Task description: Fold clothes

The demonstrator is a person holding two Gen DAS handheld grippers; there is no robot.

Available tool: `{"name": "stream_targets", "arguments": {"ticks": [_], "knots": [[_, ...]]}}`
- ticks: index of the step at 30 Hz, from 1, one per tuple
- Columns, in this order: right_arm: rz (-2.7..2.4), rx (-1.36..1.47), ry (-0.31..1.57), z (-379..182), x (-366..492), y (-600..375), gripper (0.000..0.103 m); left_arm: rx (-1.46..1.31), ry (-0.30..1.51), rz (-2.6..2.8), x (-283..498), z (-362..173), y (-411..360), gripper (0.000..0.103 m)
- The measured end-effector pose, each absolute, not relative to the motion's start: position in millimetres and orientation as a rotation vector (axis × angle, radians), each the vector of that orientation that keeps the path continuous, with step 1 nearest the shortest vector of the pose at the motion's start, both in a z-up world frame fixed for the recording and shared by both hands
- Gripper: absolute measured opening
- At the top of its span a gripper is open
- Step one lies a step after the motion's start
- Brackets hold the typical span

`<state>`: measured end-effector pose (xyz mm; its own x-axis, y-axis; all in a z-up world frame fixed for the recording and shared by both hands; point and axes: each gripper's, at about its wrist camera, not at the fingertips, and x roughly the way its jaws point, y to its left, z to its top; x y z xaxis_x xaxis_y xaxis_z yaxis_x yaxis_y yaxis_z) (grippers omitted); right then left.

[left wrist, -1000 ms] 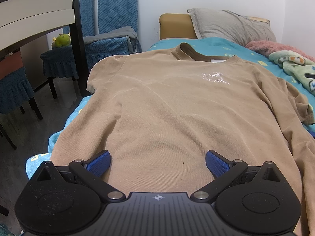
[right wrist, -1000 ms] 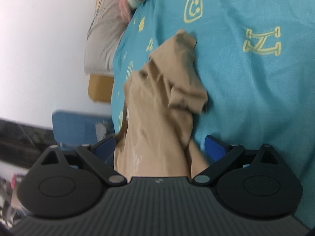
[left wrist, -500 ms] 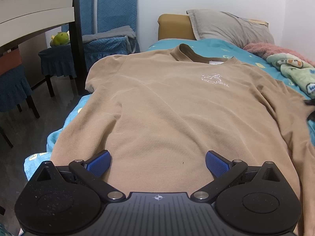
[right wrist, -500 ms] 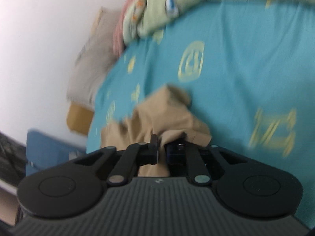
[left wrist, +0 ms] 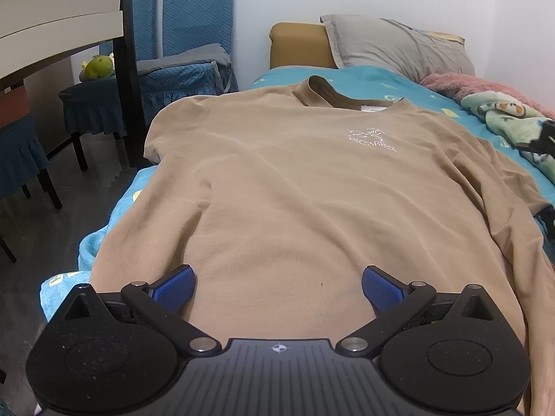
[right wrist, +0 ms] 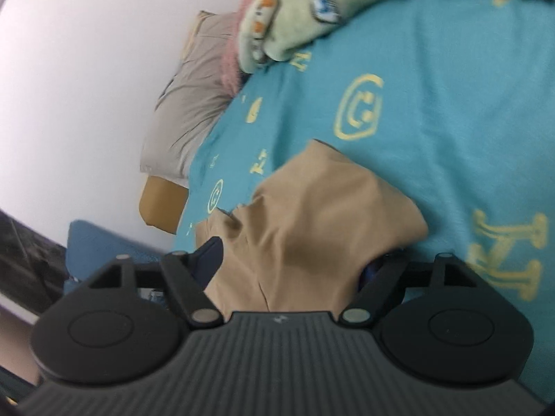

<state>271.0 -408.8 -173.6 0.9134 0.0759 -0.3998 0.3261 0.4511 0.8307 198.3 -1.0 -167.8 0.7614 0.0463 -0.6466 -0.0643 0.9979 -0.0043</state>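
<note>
Here the tan long-sleeved shirt [left wrist: 295, 187] lies flat, front side up, on the turquoise bed sheet [left wrist: 367, 81], with its collar toward the grey pillow [left wrist: 399, 46] and the wall. The left gripper [left wrist: 277, 286] is low over the hem area. Its blue fingers [left wrist: 173, 289] are spread wide, and the fabric passes between them without being pinched. The left edge of the shirt runs very near the left edge of the bed; the shoulder on that side seems to reach just over this edge. Beside the bed there is a strip of dark floor [left wrist: 86, 187], then blue-covered chairs [left wrist: 194, 34] and the dark leg of a table [left wrist: 126, 79], so the room on this side is narrow.

In the right wrist view, the right gripper [right wrist: 291, 263] is over the sleeve end [right wrist: 322, 222], which lies bunched on the sheet. The jaws stand apart, one on each side of the cloth. The picture is blurred, so I cannot tell if the pads touch the fabric, but they are not pressed together. Beyond the cuff the sheet is bare, with yellow printed signs, up to a green patterned blanket [right wrist: 298, 10] and a pink fluffy one [right wrist: 232, 59] near the pillow. In the left view this blanket [left wrist: 510, 118] lies along the right side of the bed, near the shirt's right sleeve [left wrist: 499, 187].
</note>
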Motion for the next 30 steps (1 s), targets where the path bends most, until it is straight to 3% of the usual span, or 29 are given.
{"name": "stream_targets", "arguments": {"ticks": [8,10,11,22,30], "knots": [[-0.164,1.048,0.344,-180,317,-421,0.076,-0.028,0.696,0.054,197,-168,0,0.103],[-0.150,1.005,0.403,-177,336,-426,0.044,-0.025,0.696,0.054,198,-169,-1,0.103],[-0.156,0.977,0.451,-174,345,-429,0.008,-0.023,0.697,0.054,198,-169,-1,0.103],[-0.254,0.452,0.449,-110,363,-455,0.006,-0.017,0.701,0.046,198,-168,2,0.103],[-0.185,-0.092,0.360,-51,364,-298,0.008,-0.017,0.723,0.024,198,-165,10,0.103]]}}
